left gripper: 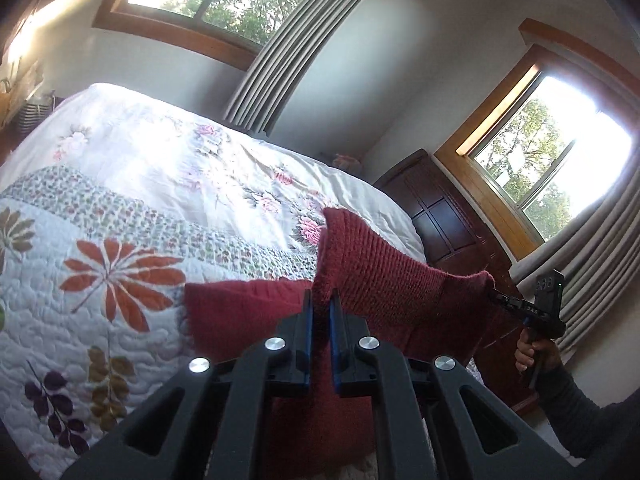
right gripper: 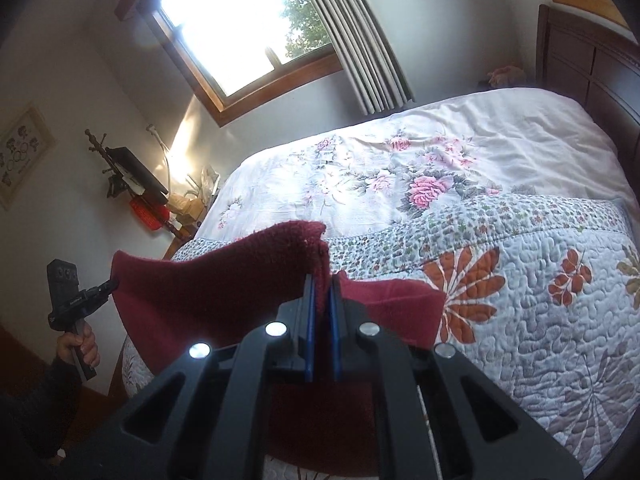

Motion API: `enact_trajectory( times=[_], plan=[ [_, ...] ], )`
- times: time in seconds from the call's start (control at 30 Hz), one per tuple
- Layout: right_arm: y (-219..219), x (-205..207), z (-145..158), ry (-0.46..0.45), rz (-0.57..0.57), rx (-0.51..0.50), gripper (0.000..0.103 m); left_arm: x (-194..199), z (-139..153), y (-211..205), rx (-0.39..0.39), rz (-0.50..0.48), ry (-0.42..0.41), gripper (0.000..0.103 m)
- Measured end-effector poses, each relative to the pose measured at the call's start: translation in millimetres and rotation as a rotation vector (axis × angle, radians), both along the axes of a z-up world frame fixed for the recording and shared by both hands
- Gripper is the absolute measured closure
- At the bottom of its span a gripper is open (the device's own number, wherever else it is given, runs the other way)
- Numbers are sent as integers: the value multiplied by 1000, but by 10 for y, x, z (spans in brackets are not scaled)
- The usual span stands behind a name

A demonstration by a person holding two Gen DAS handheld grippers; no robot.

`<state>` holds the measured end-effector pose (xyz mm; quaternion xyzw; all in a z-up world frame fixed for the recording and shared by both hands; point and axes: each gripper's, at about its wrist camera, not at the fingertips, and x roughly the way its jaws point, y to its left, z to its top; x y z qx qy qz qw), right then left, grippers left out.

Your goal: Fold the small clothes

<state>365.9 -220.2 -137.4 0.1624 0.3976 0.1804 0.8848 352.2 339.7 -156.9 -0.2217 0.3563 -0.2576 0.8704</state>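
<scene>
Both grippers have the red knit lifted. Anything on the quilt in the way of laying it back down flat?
Nothing visible: left gripper and right gripper both pinch the red knit, and the quilt beyond it looks bare.

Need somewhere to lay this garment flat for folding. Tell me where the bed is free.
The quilted bedspread beyond the dark red knit garment is bare up to the rose-print sheet, also bare. It is crowded only at the near edge, where the left gripper and right gripper pinch the garment's corners.

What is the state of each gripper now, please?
Left gripper: shut on the red knitted garment.
Right gripper: shut on the same garment.
</scene>
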Motion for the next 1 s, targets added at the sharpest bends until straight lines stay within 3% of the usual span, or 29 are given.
enact_trajectory(
  times=[0.23, 0.4, 0.53, 0.63, 0.9, 1.0],
  plan=[
    [-25, 674, -417, 113, -27, -17, 98, 710, -387, -71, -26, -14, 119, 97],
    [14, 887, -337, 89, -11, -25, 98, 952, -438, -16, -84, -7, 138, 97],
    [-26, 1106, -447, 125, -22, -40, 98, 1194, -504, -9, -73, -7, 167, 97],
    [-82, 1301, -722, 196, -39, -37, 98, 1423, -759, -12, -72, 2, 229, 97],
    [-157, 1669, -1625, 445, -68, -22, 98, 1823, -1745, -19, -82, 33, 518, 97],
    [-174, 1691, -1772, 484, -78, -30, 98, 1815, -1859, 52, -133, 47, 556, 97]
  ],
)
